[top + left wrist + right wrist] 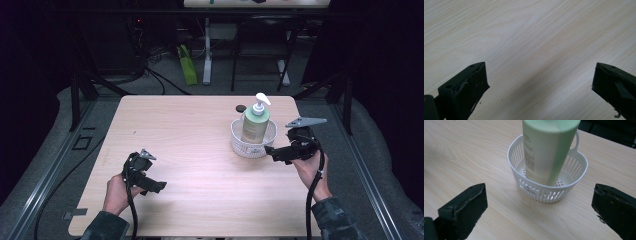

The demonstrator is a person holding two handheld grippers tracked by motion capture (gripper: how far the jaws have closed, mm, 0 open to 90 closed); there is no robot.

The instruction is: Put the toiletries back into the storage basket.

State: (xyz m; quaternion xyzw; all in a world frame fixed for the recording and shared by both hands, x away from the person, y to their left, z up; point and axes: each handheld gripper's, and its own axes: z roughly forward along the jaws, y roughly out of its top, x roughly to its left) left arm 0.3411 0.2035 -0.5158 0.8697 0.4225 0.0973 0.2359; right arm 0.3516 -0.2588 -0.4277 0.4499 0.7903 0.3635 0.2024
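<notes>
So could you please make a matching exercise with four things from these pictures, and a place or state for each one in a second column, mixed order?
Column one:
1. pump bottle
2. white basket
3. left claw
4. small black disc

Column two:
A. lies on the table beyond the basket
B. open, over bare wood at the near left
C. stands upright inside the basket
D. sits on the table, in front of the open right claw

Pairs: 1-C, 2-D, 3-B, 4-A
</notes>
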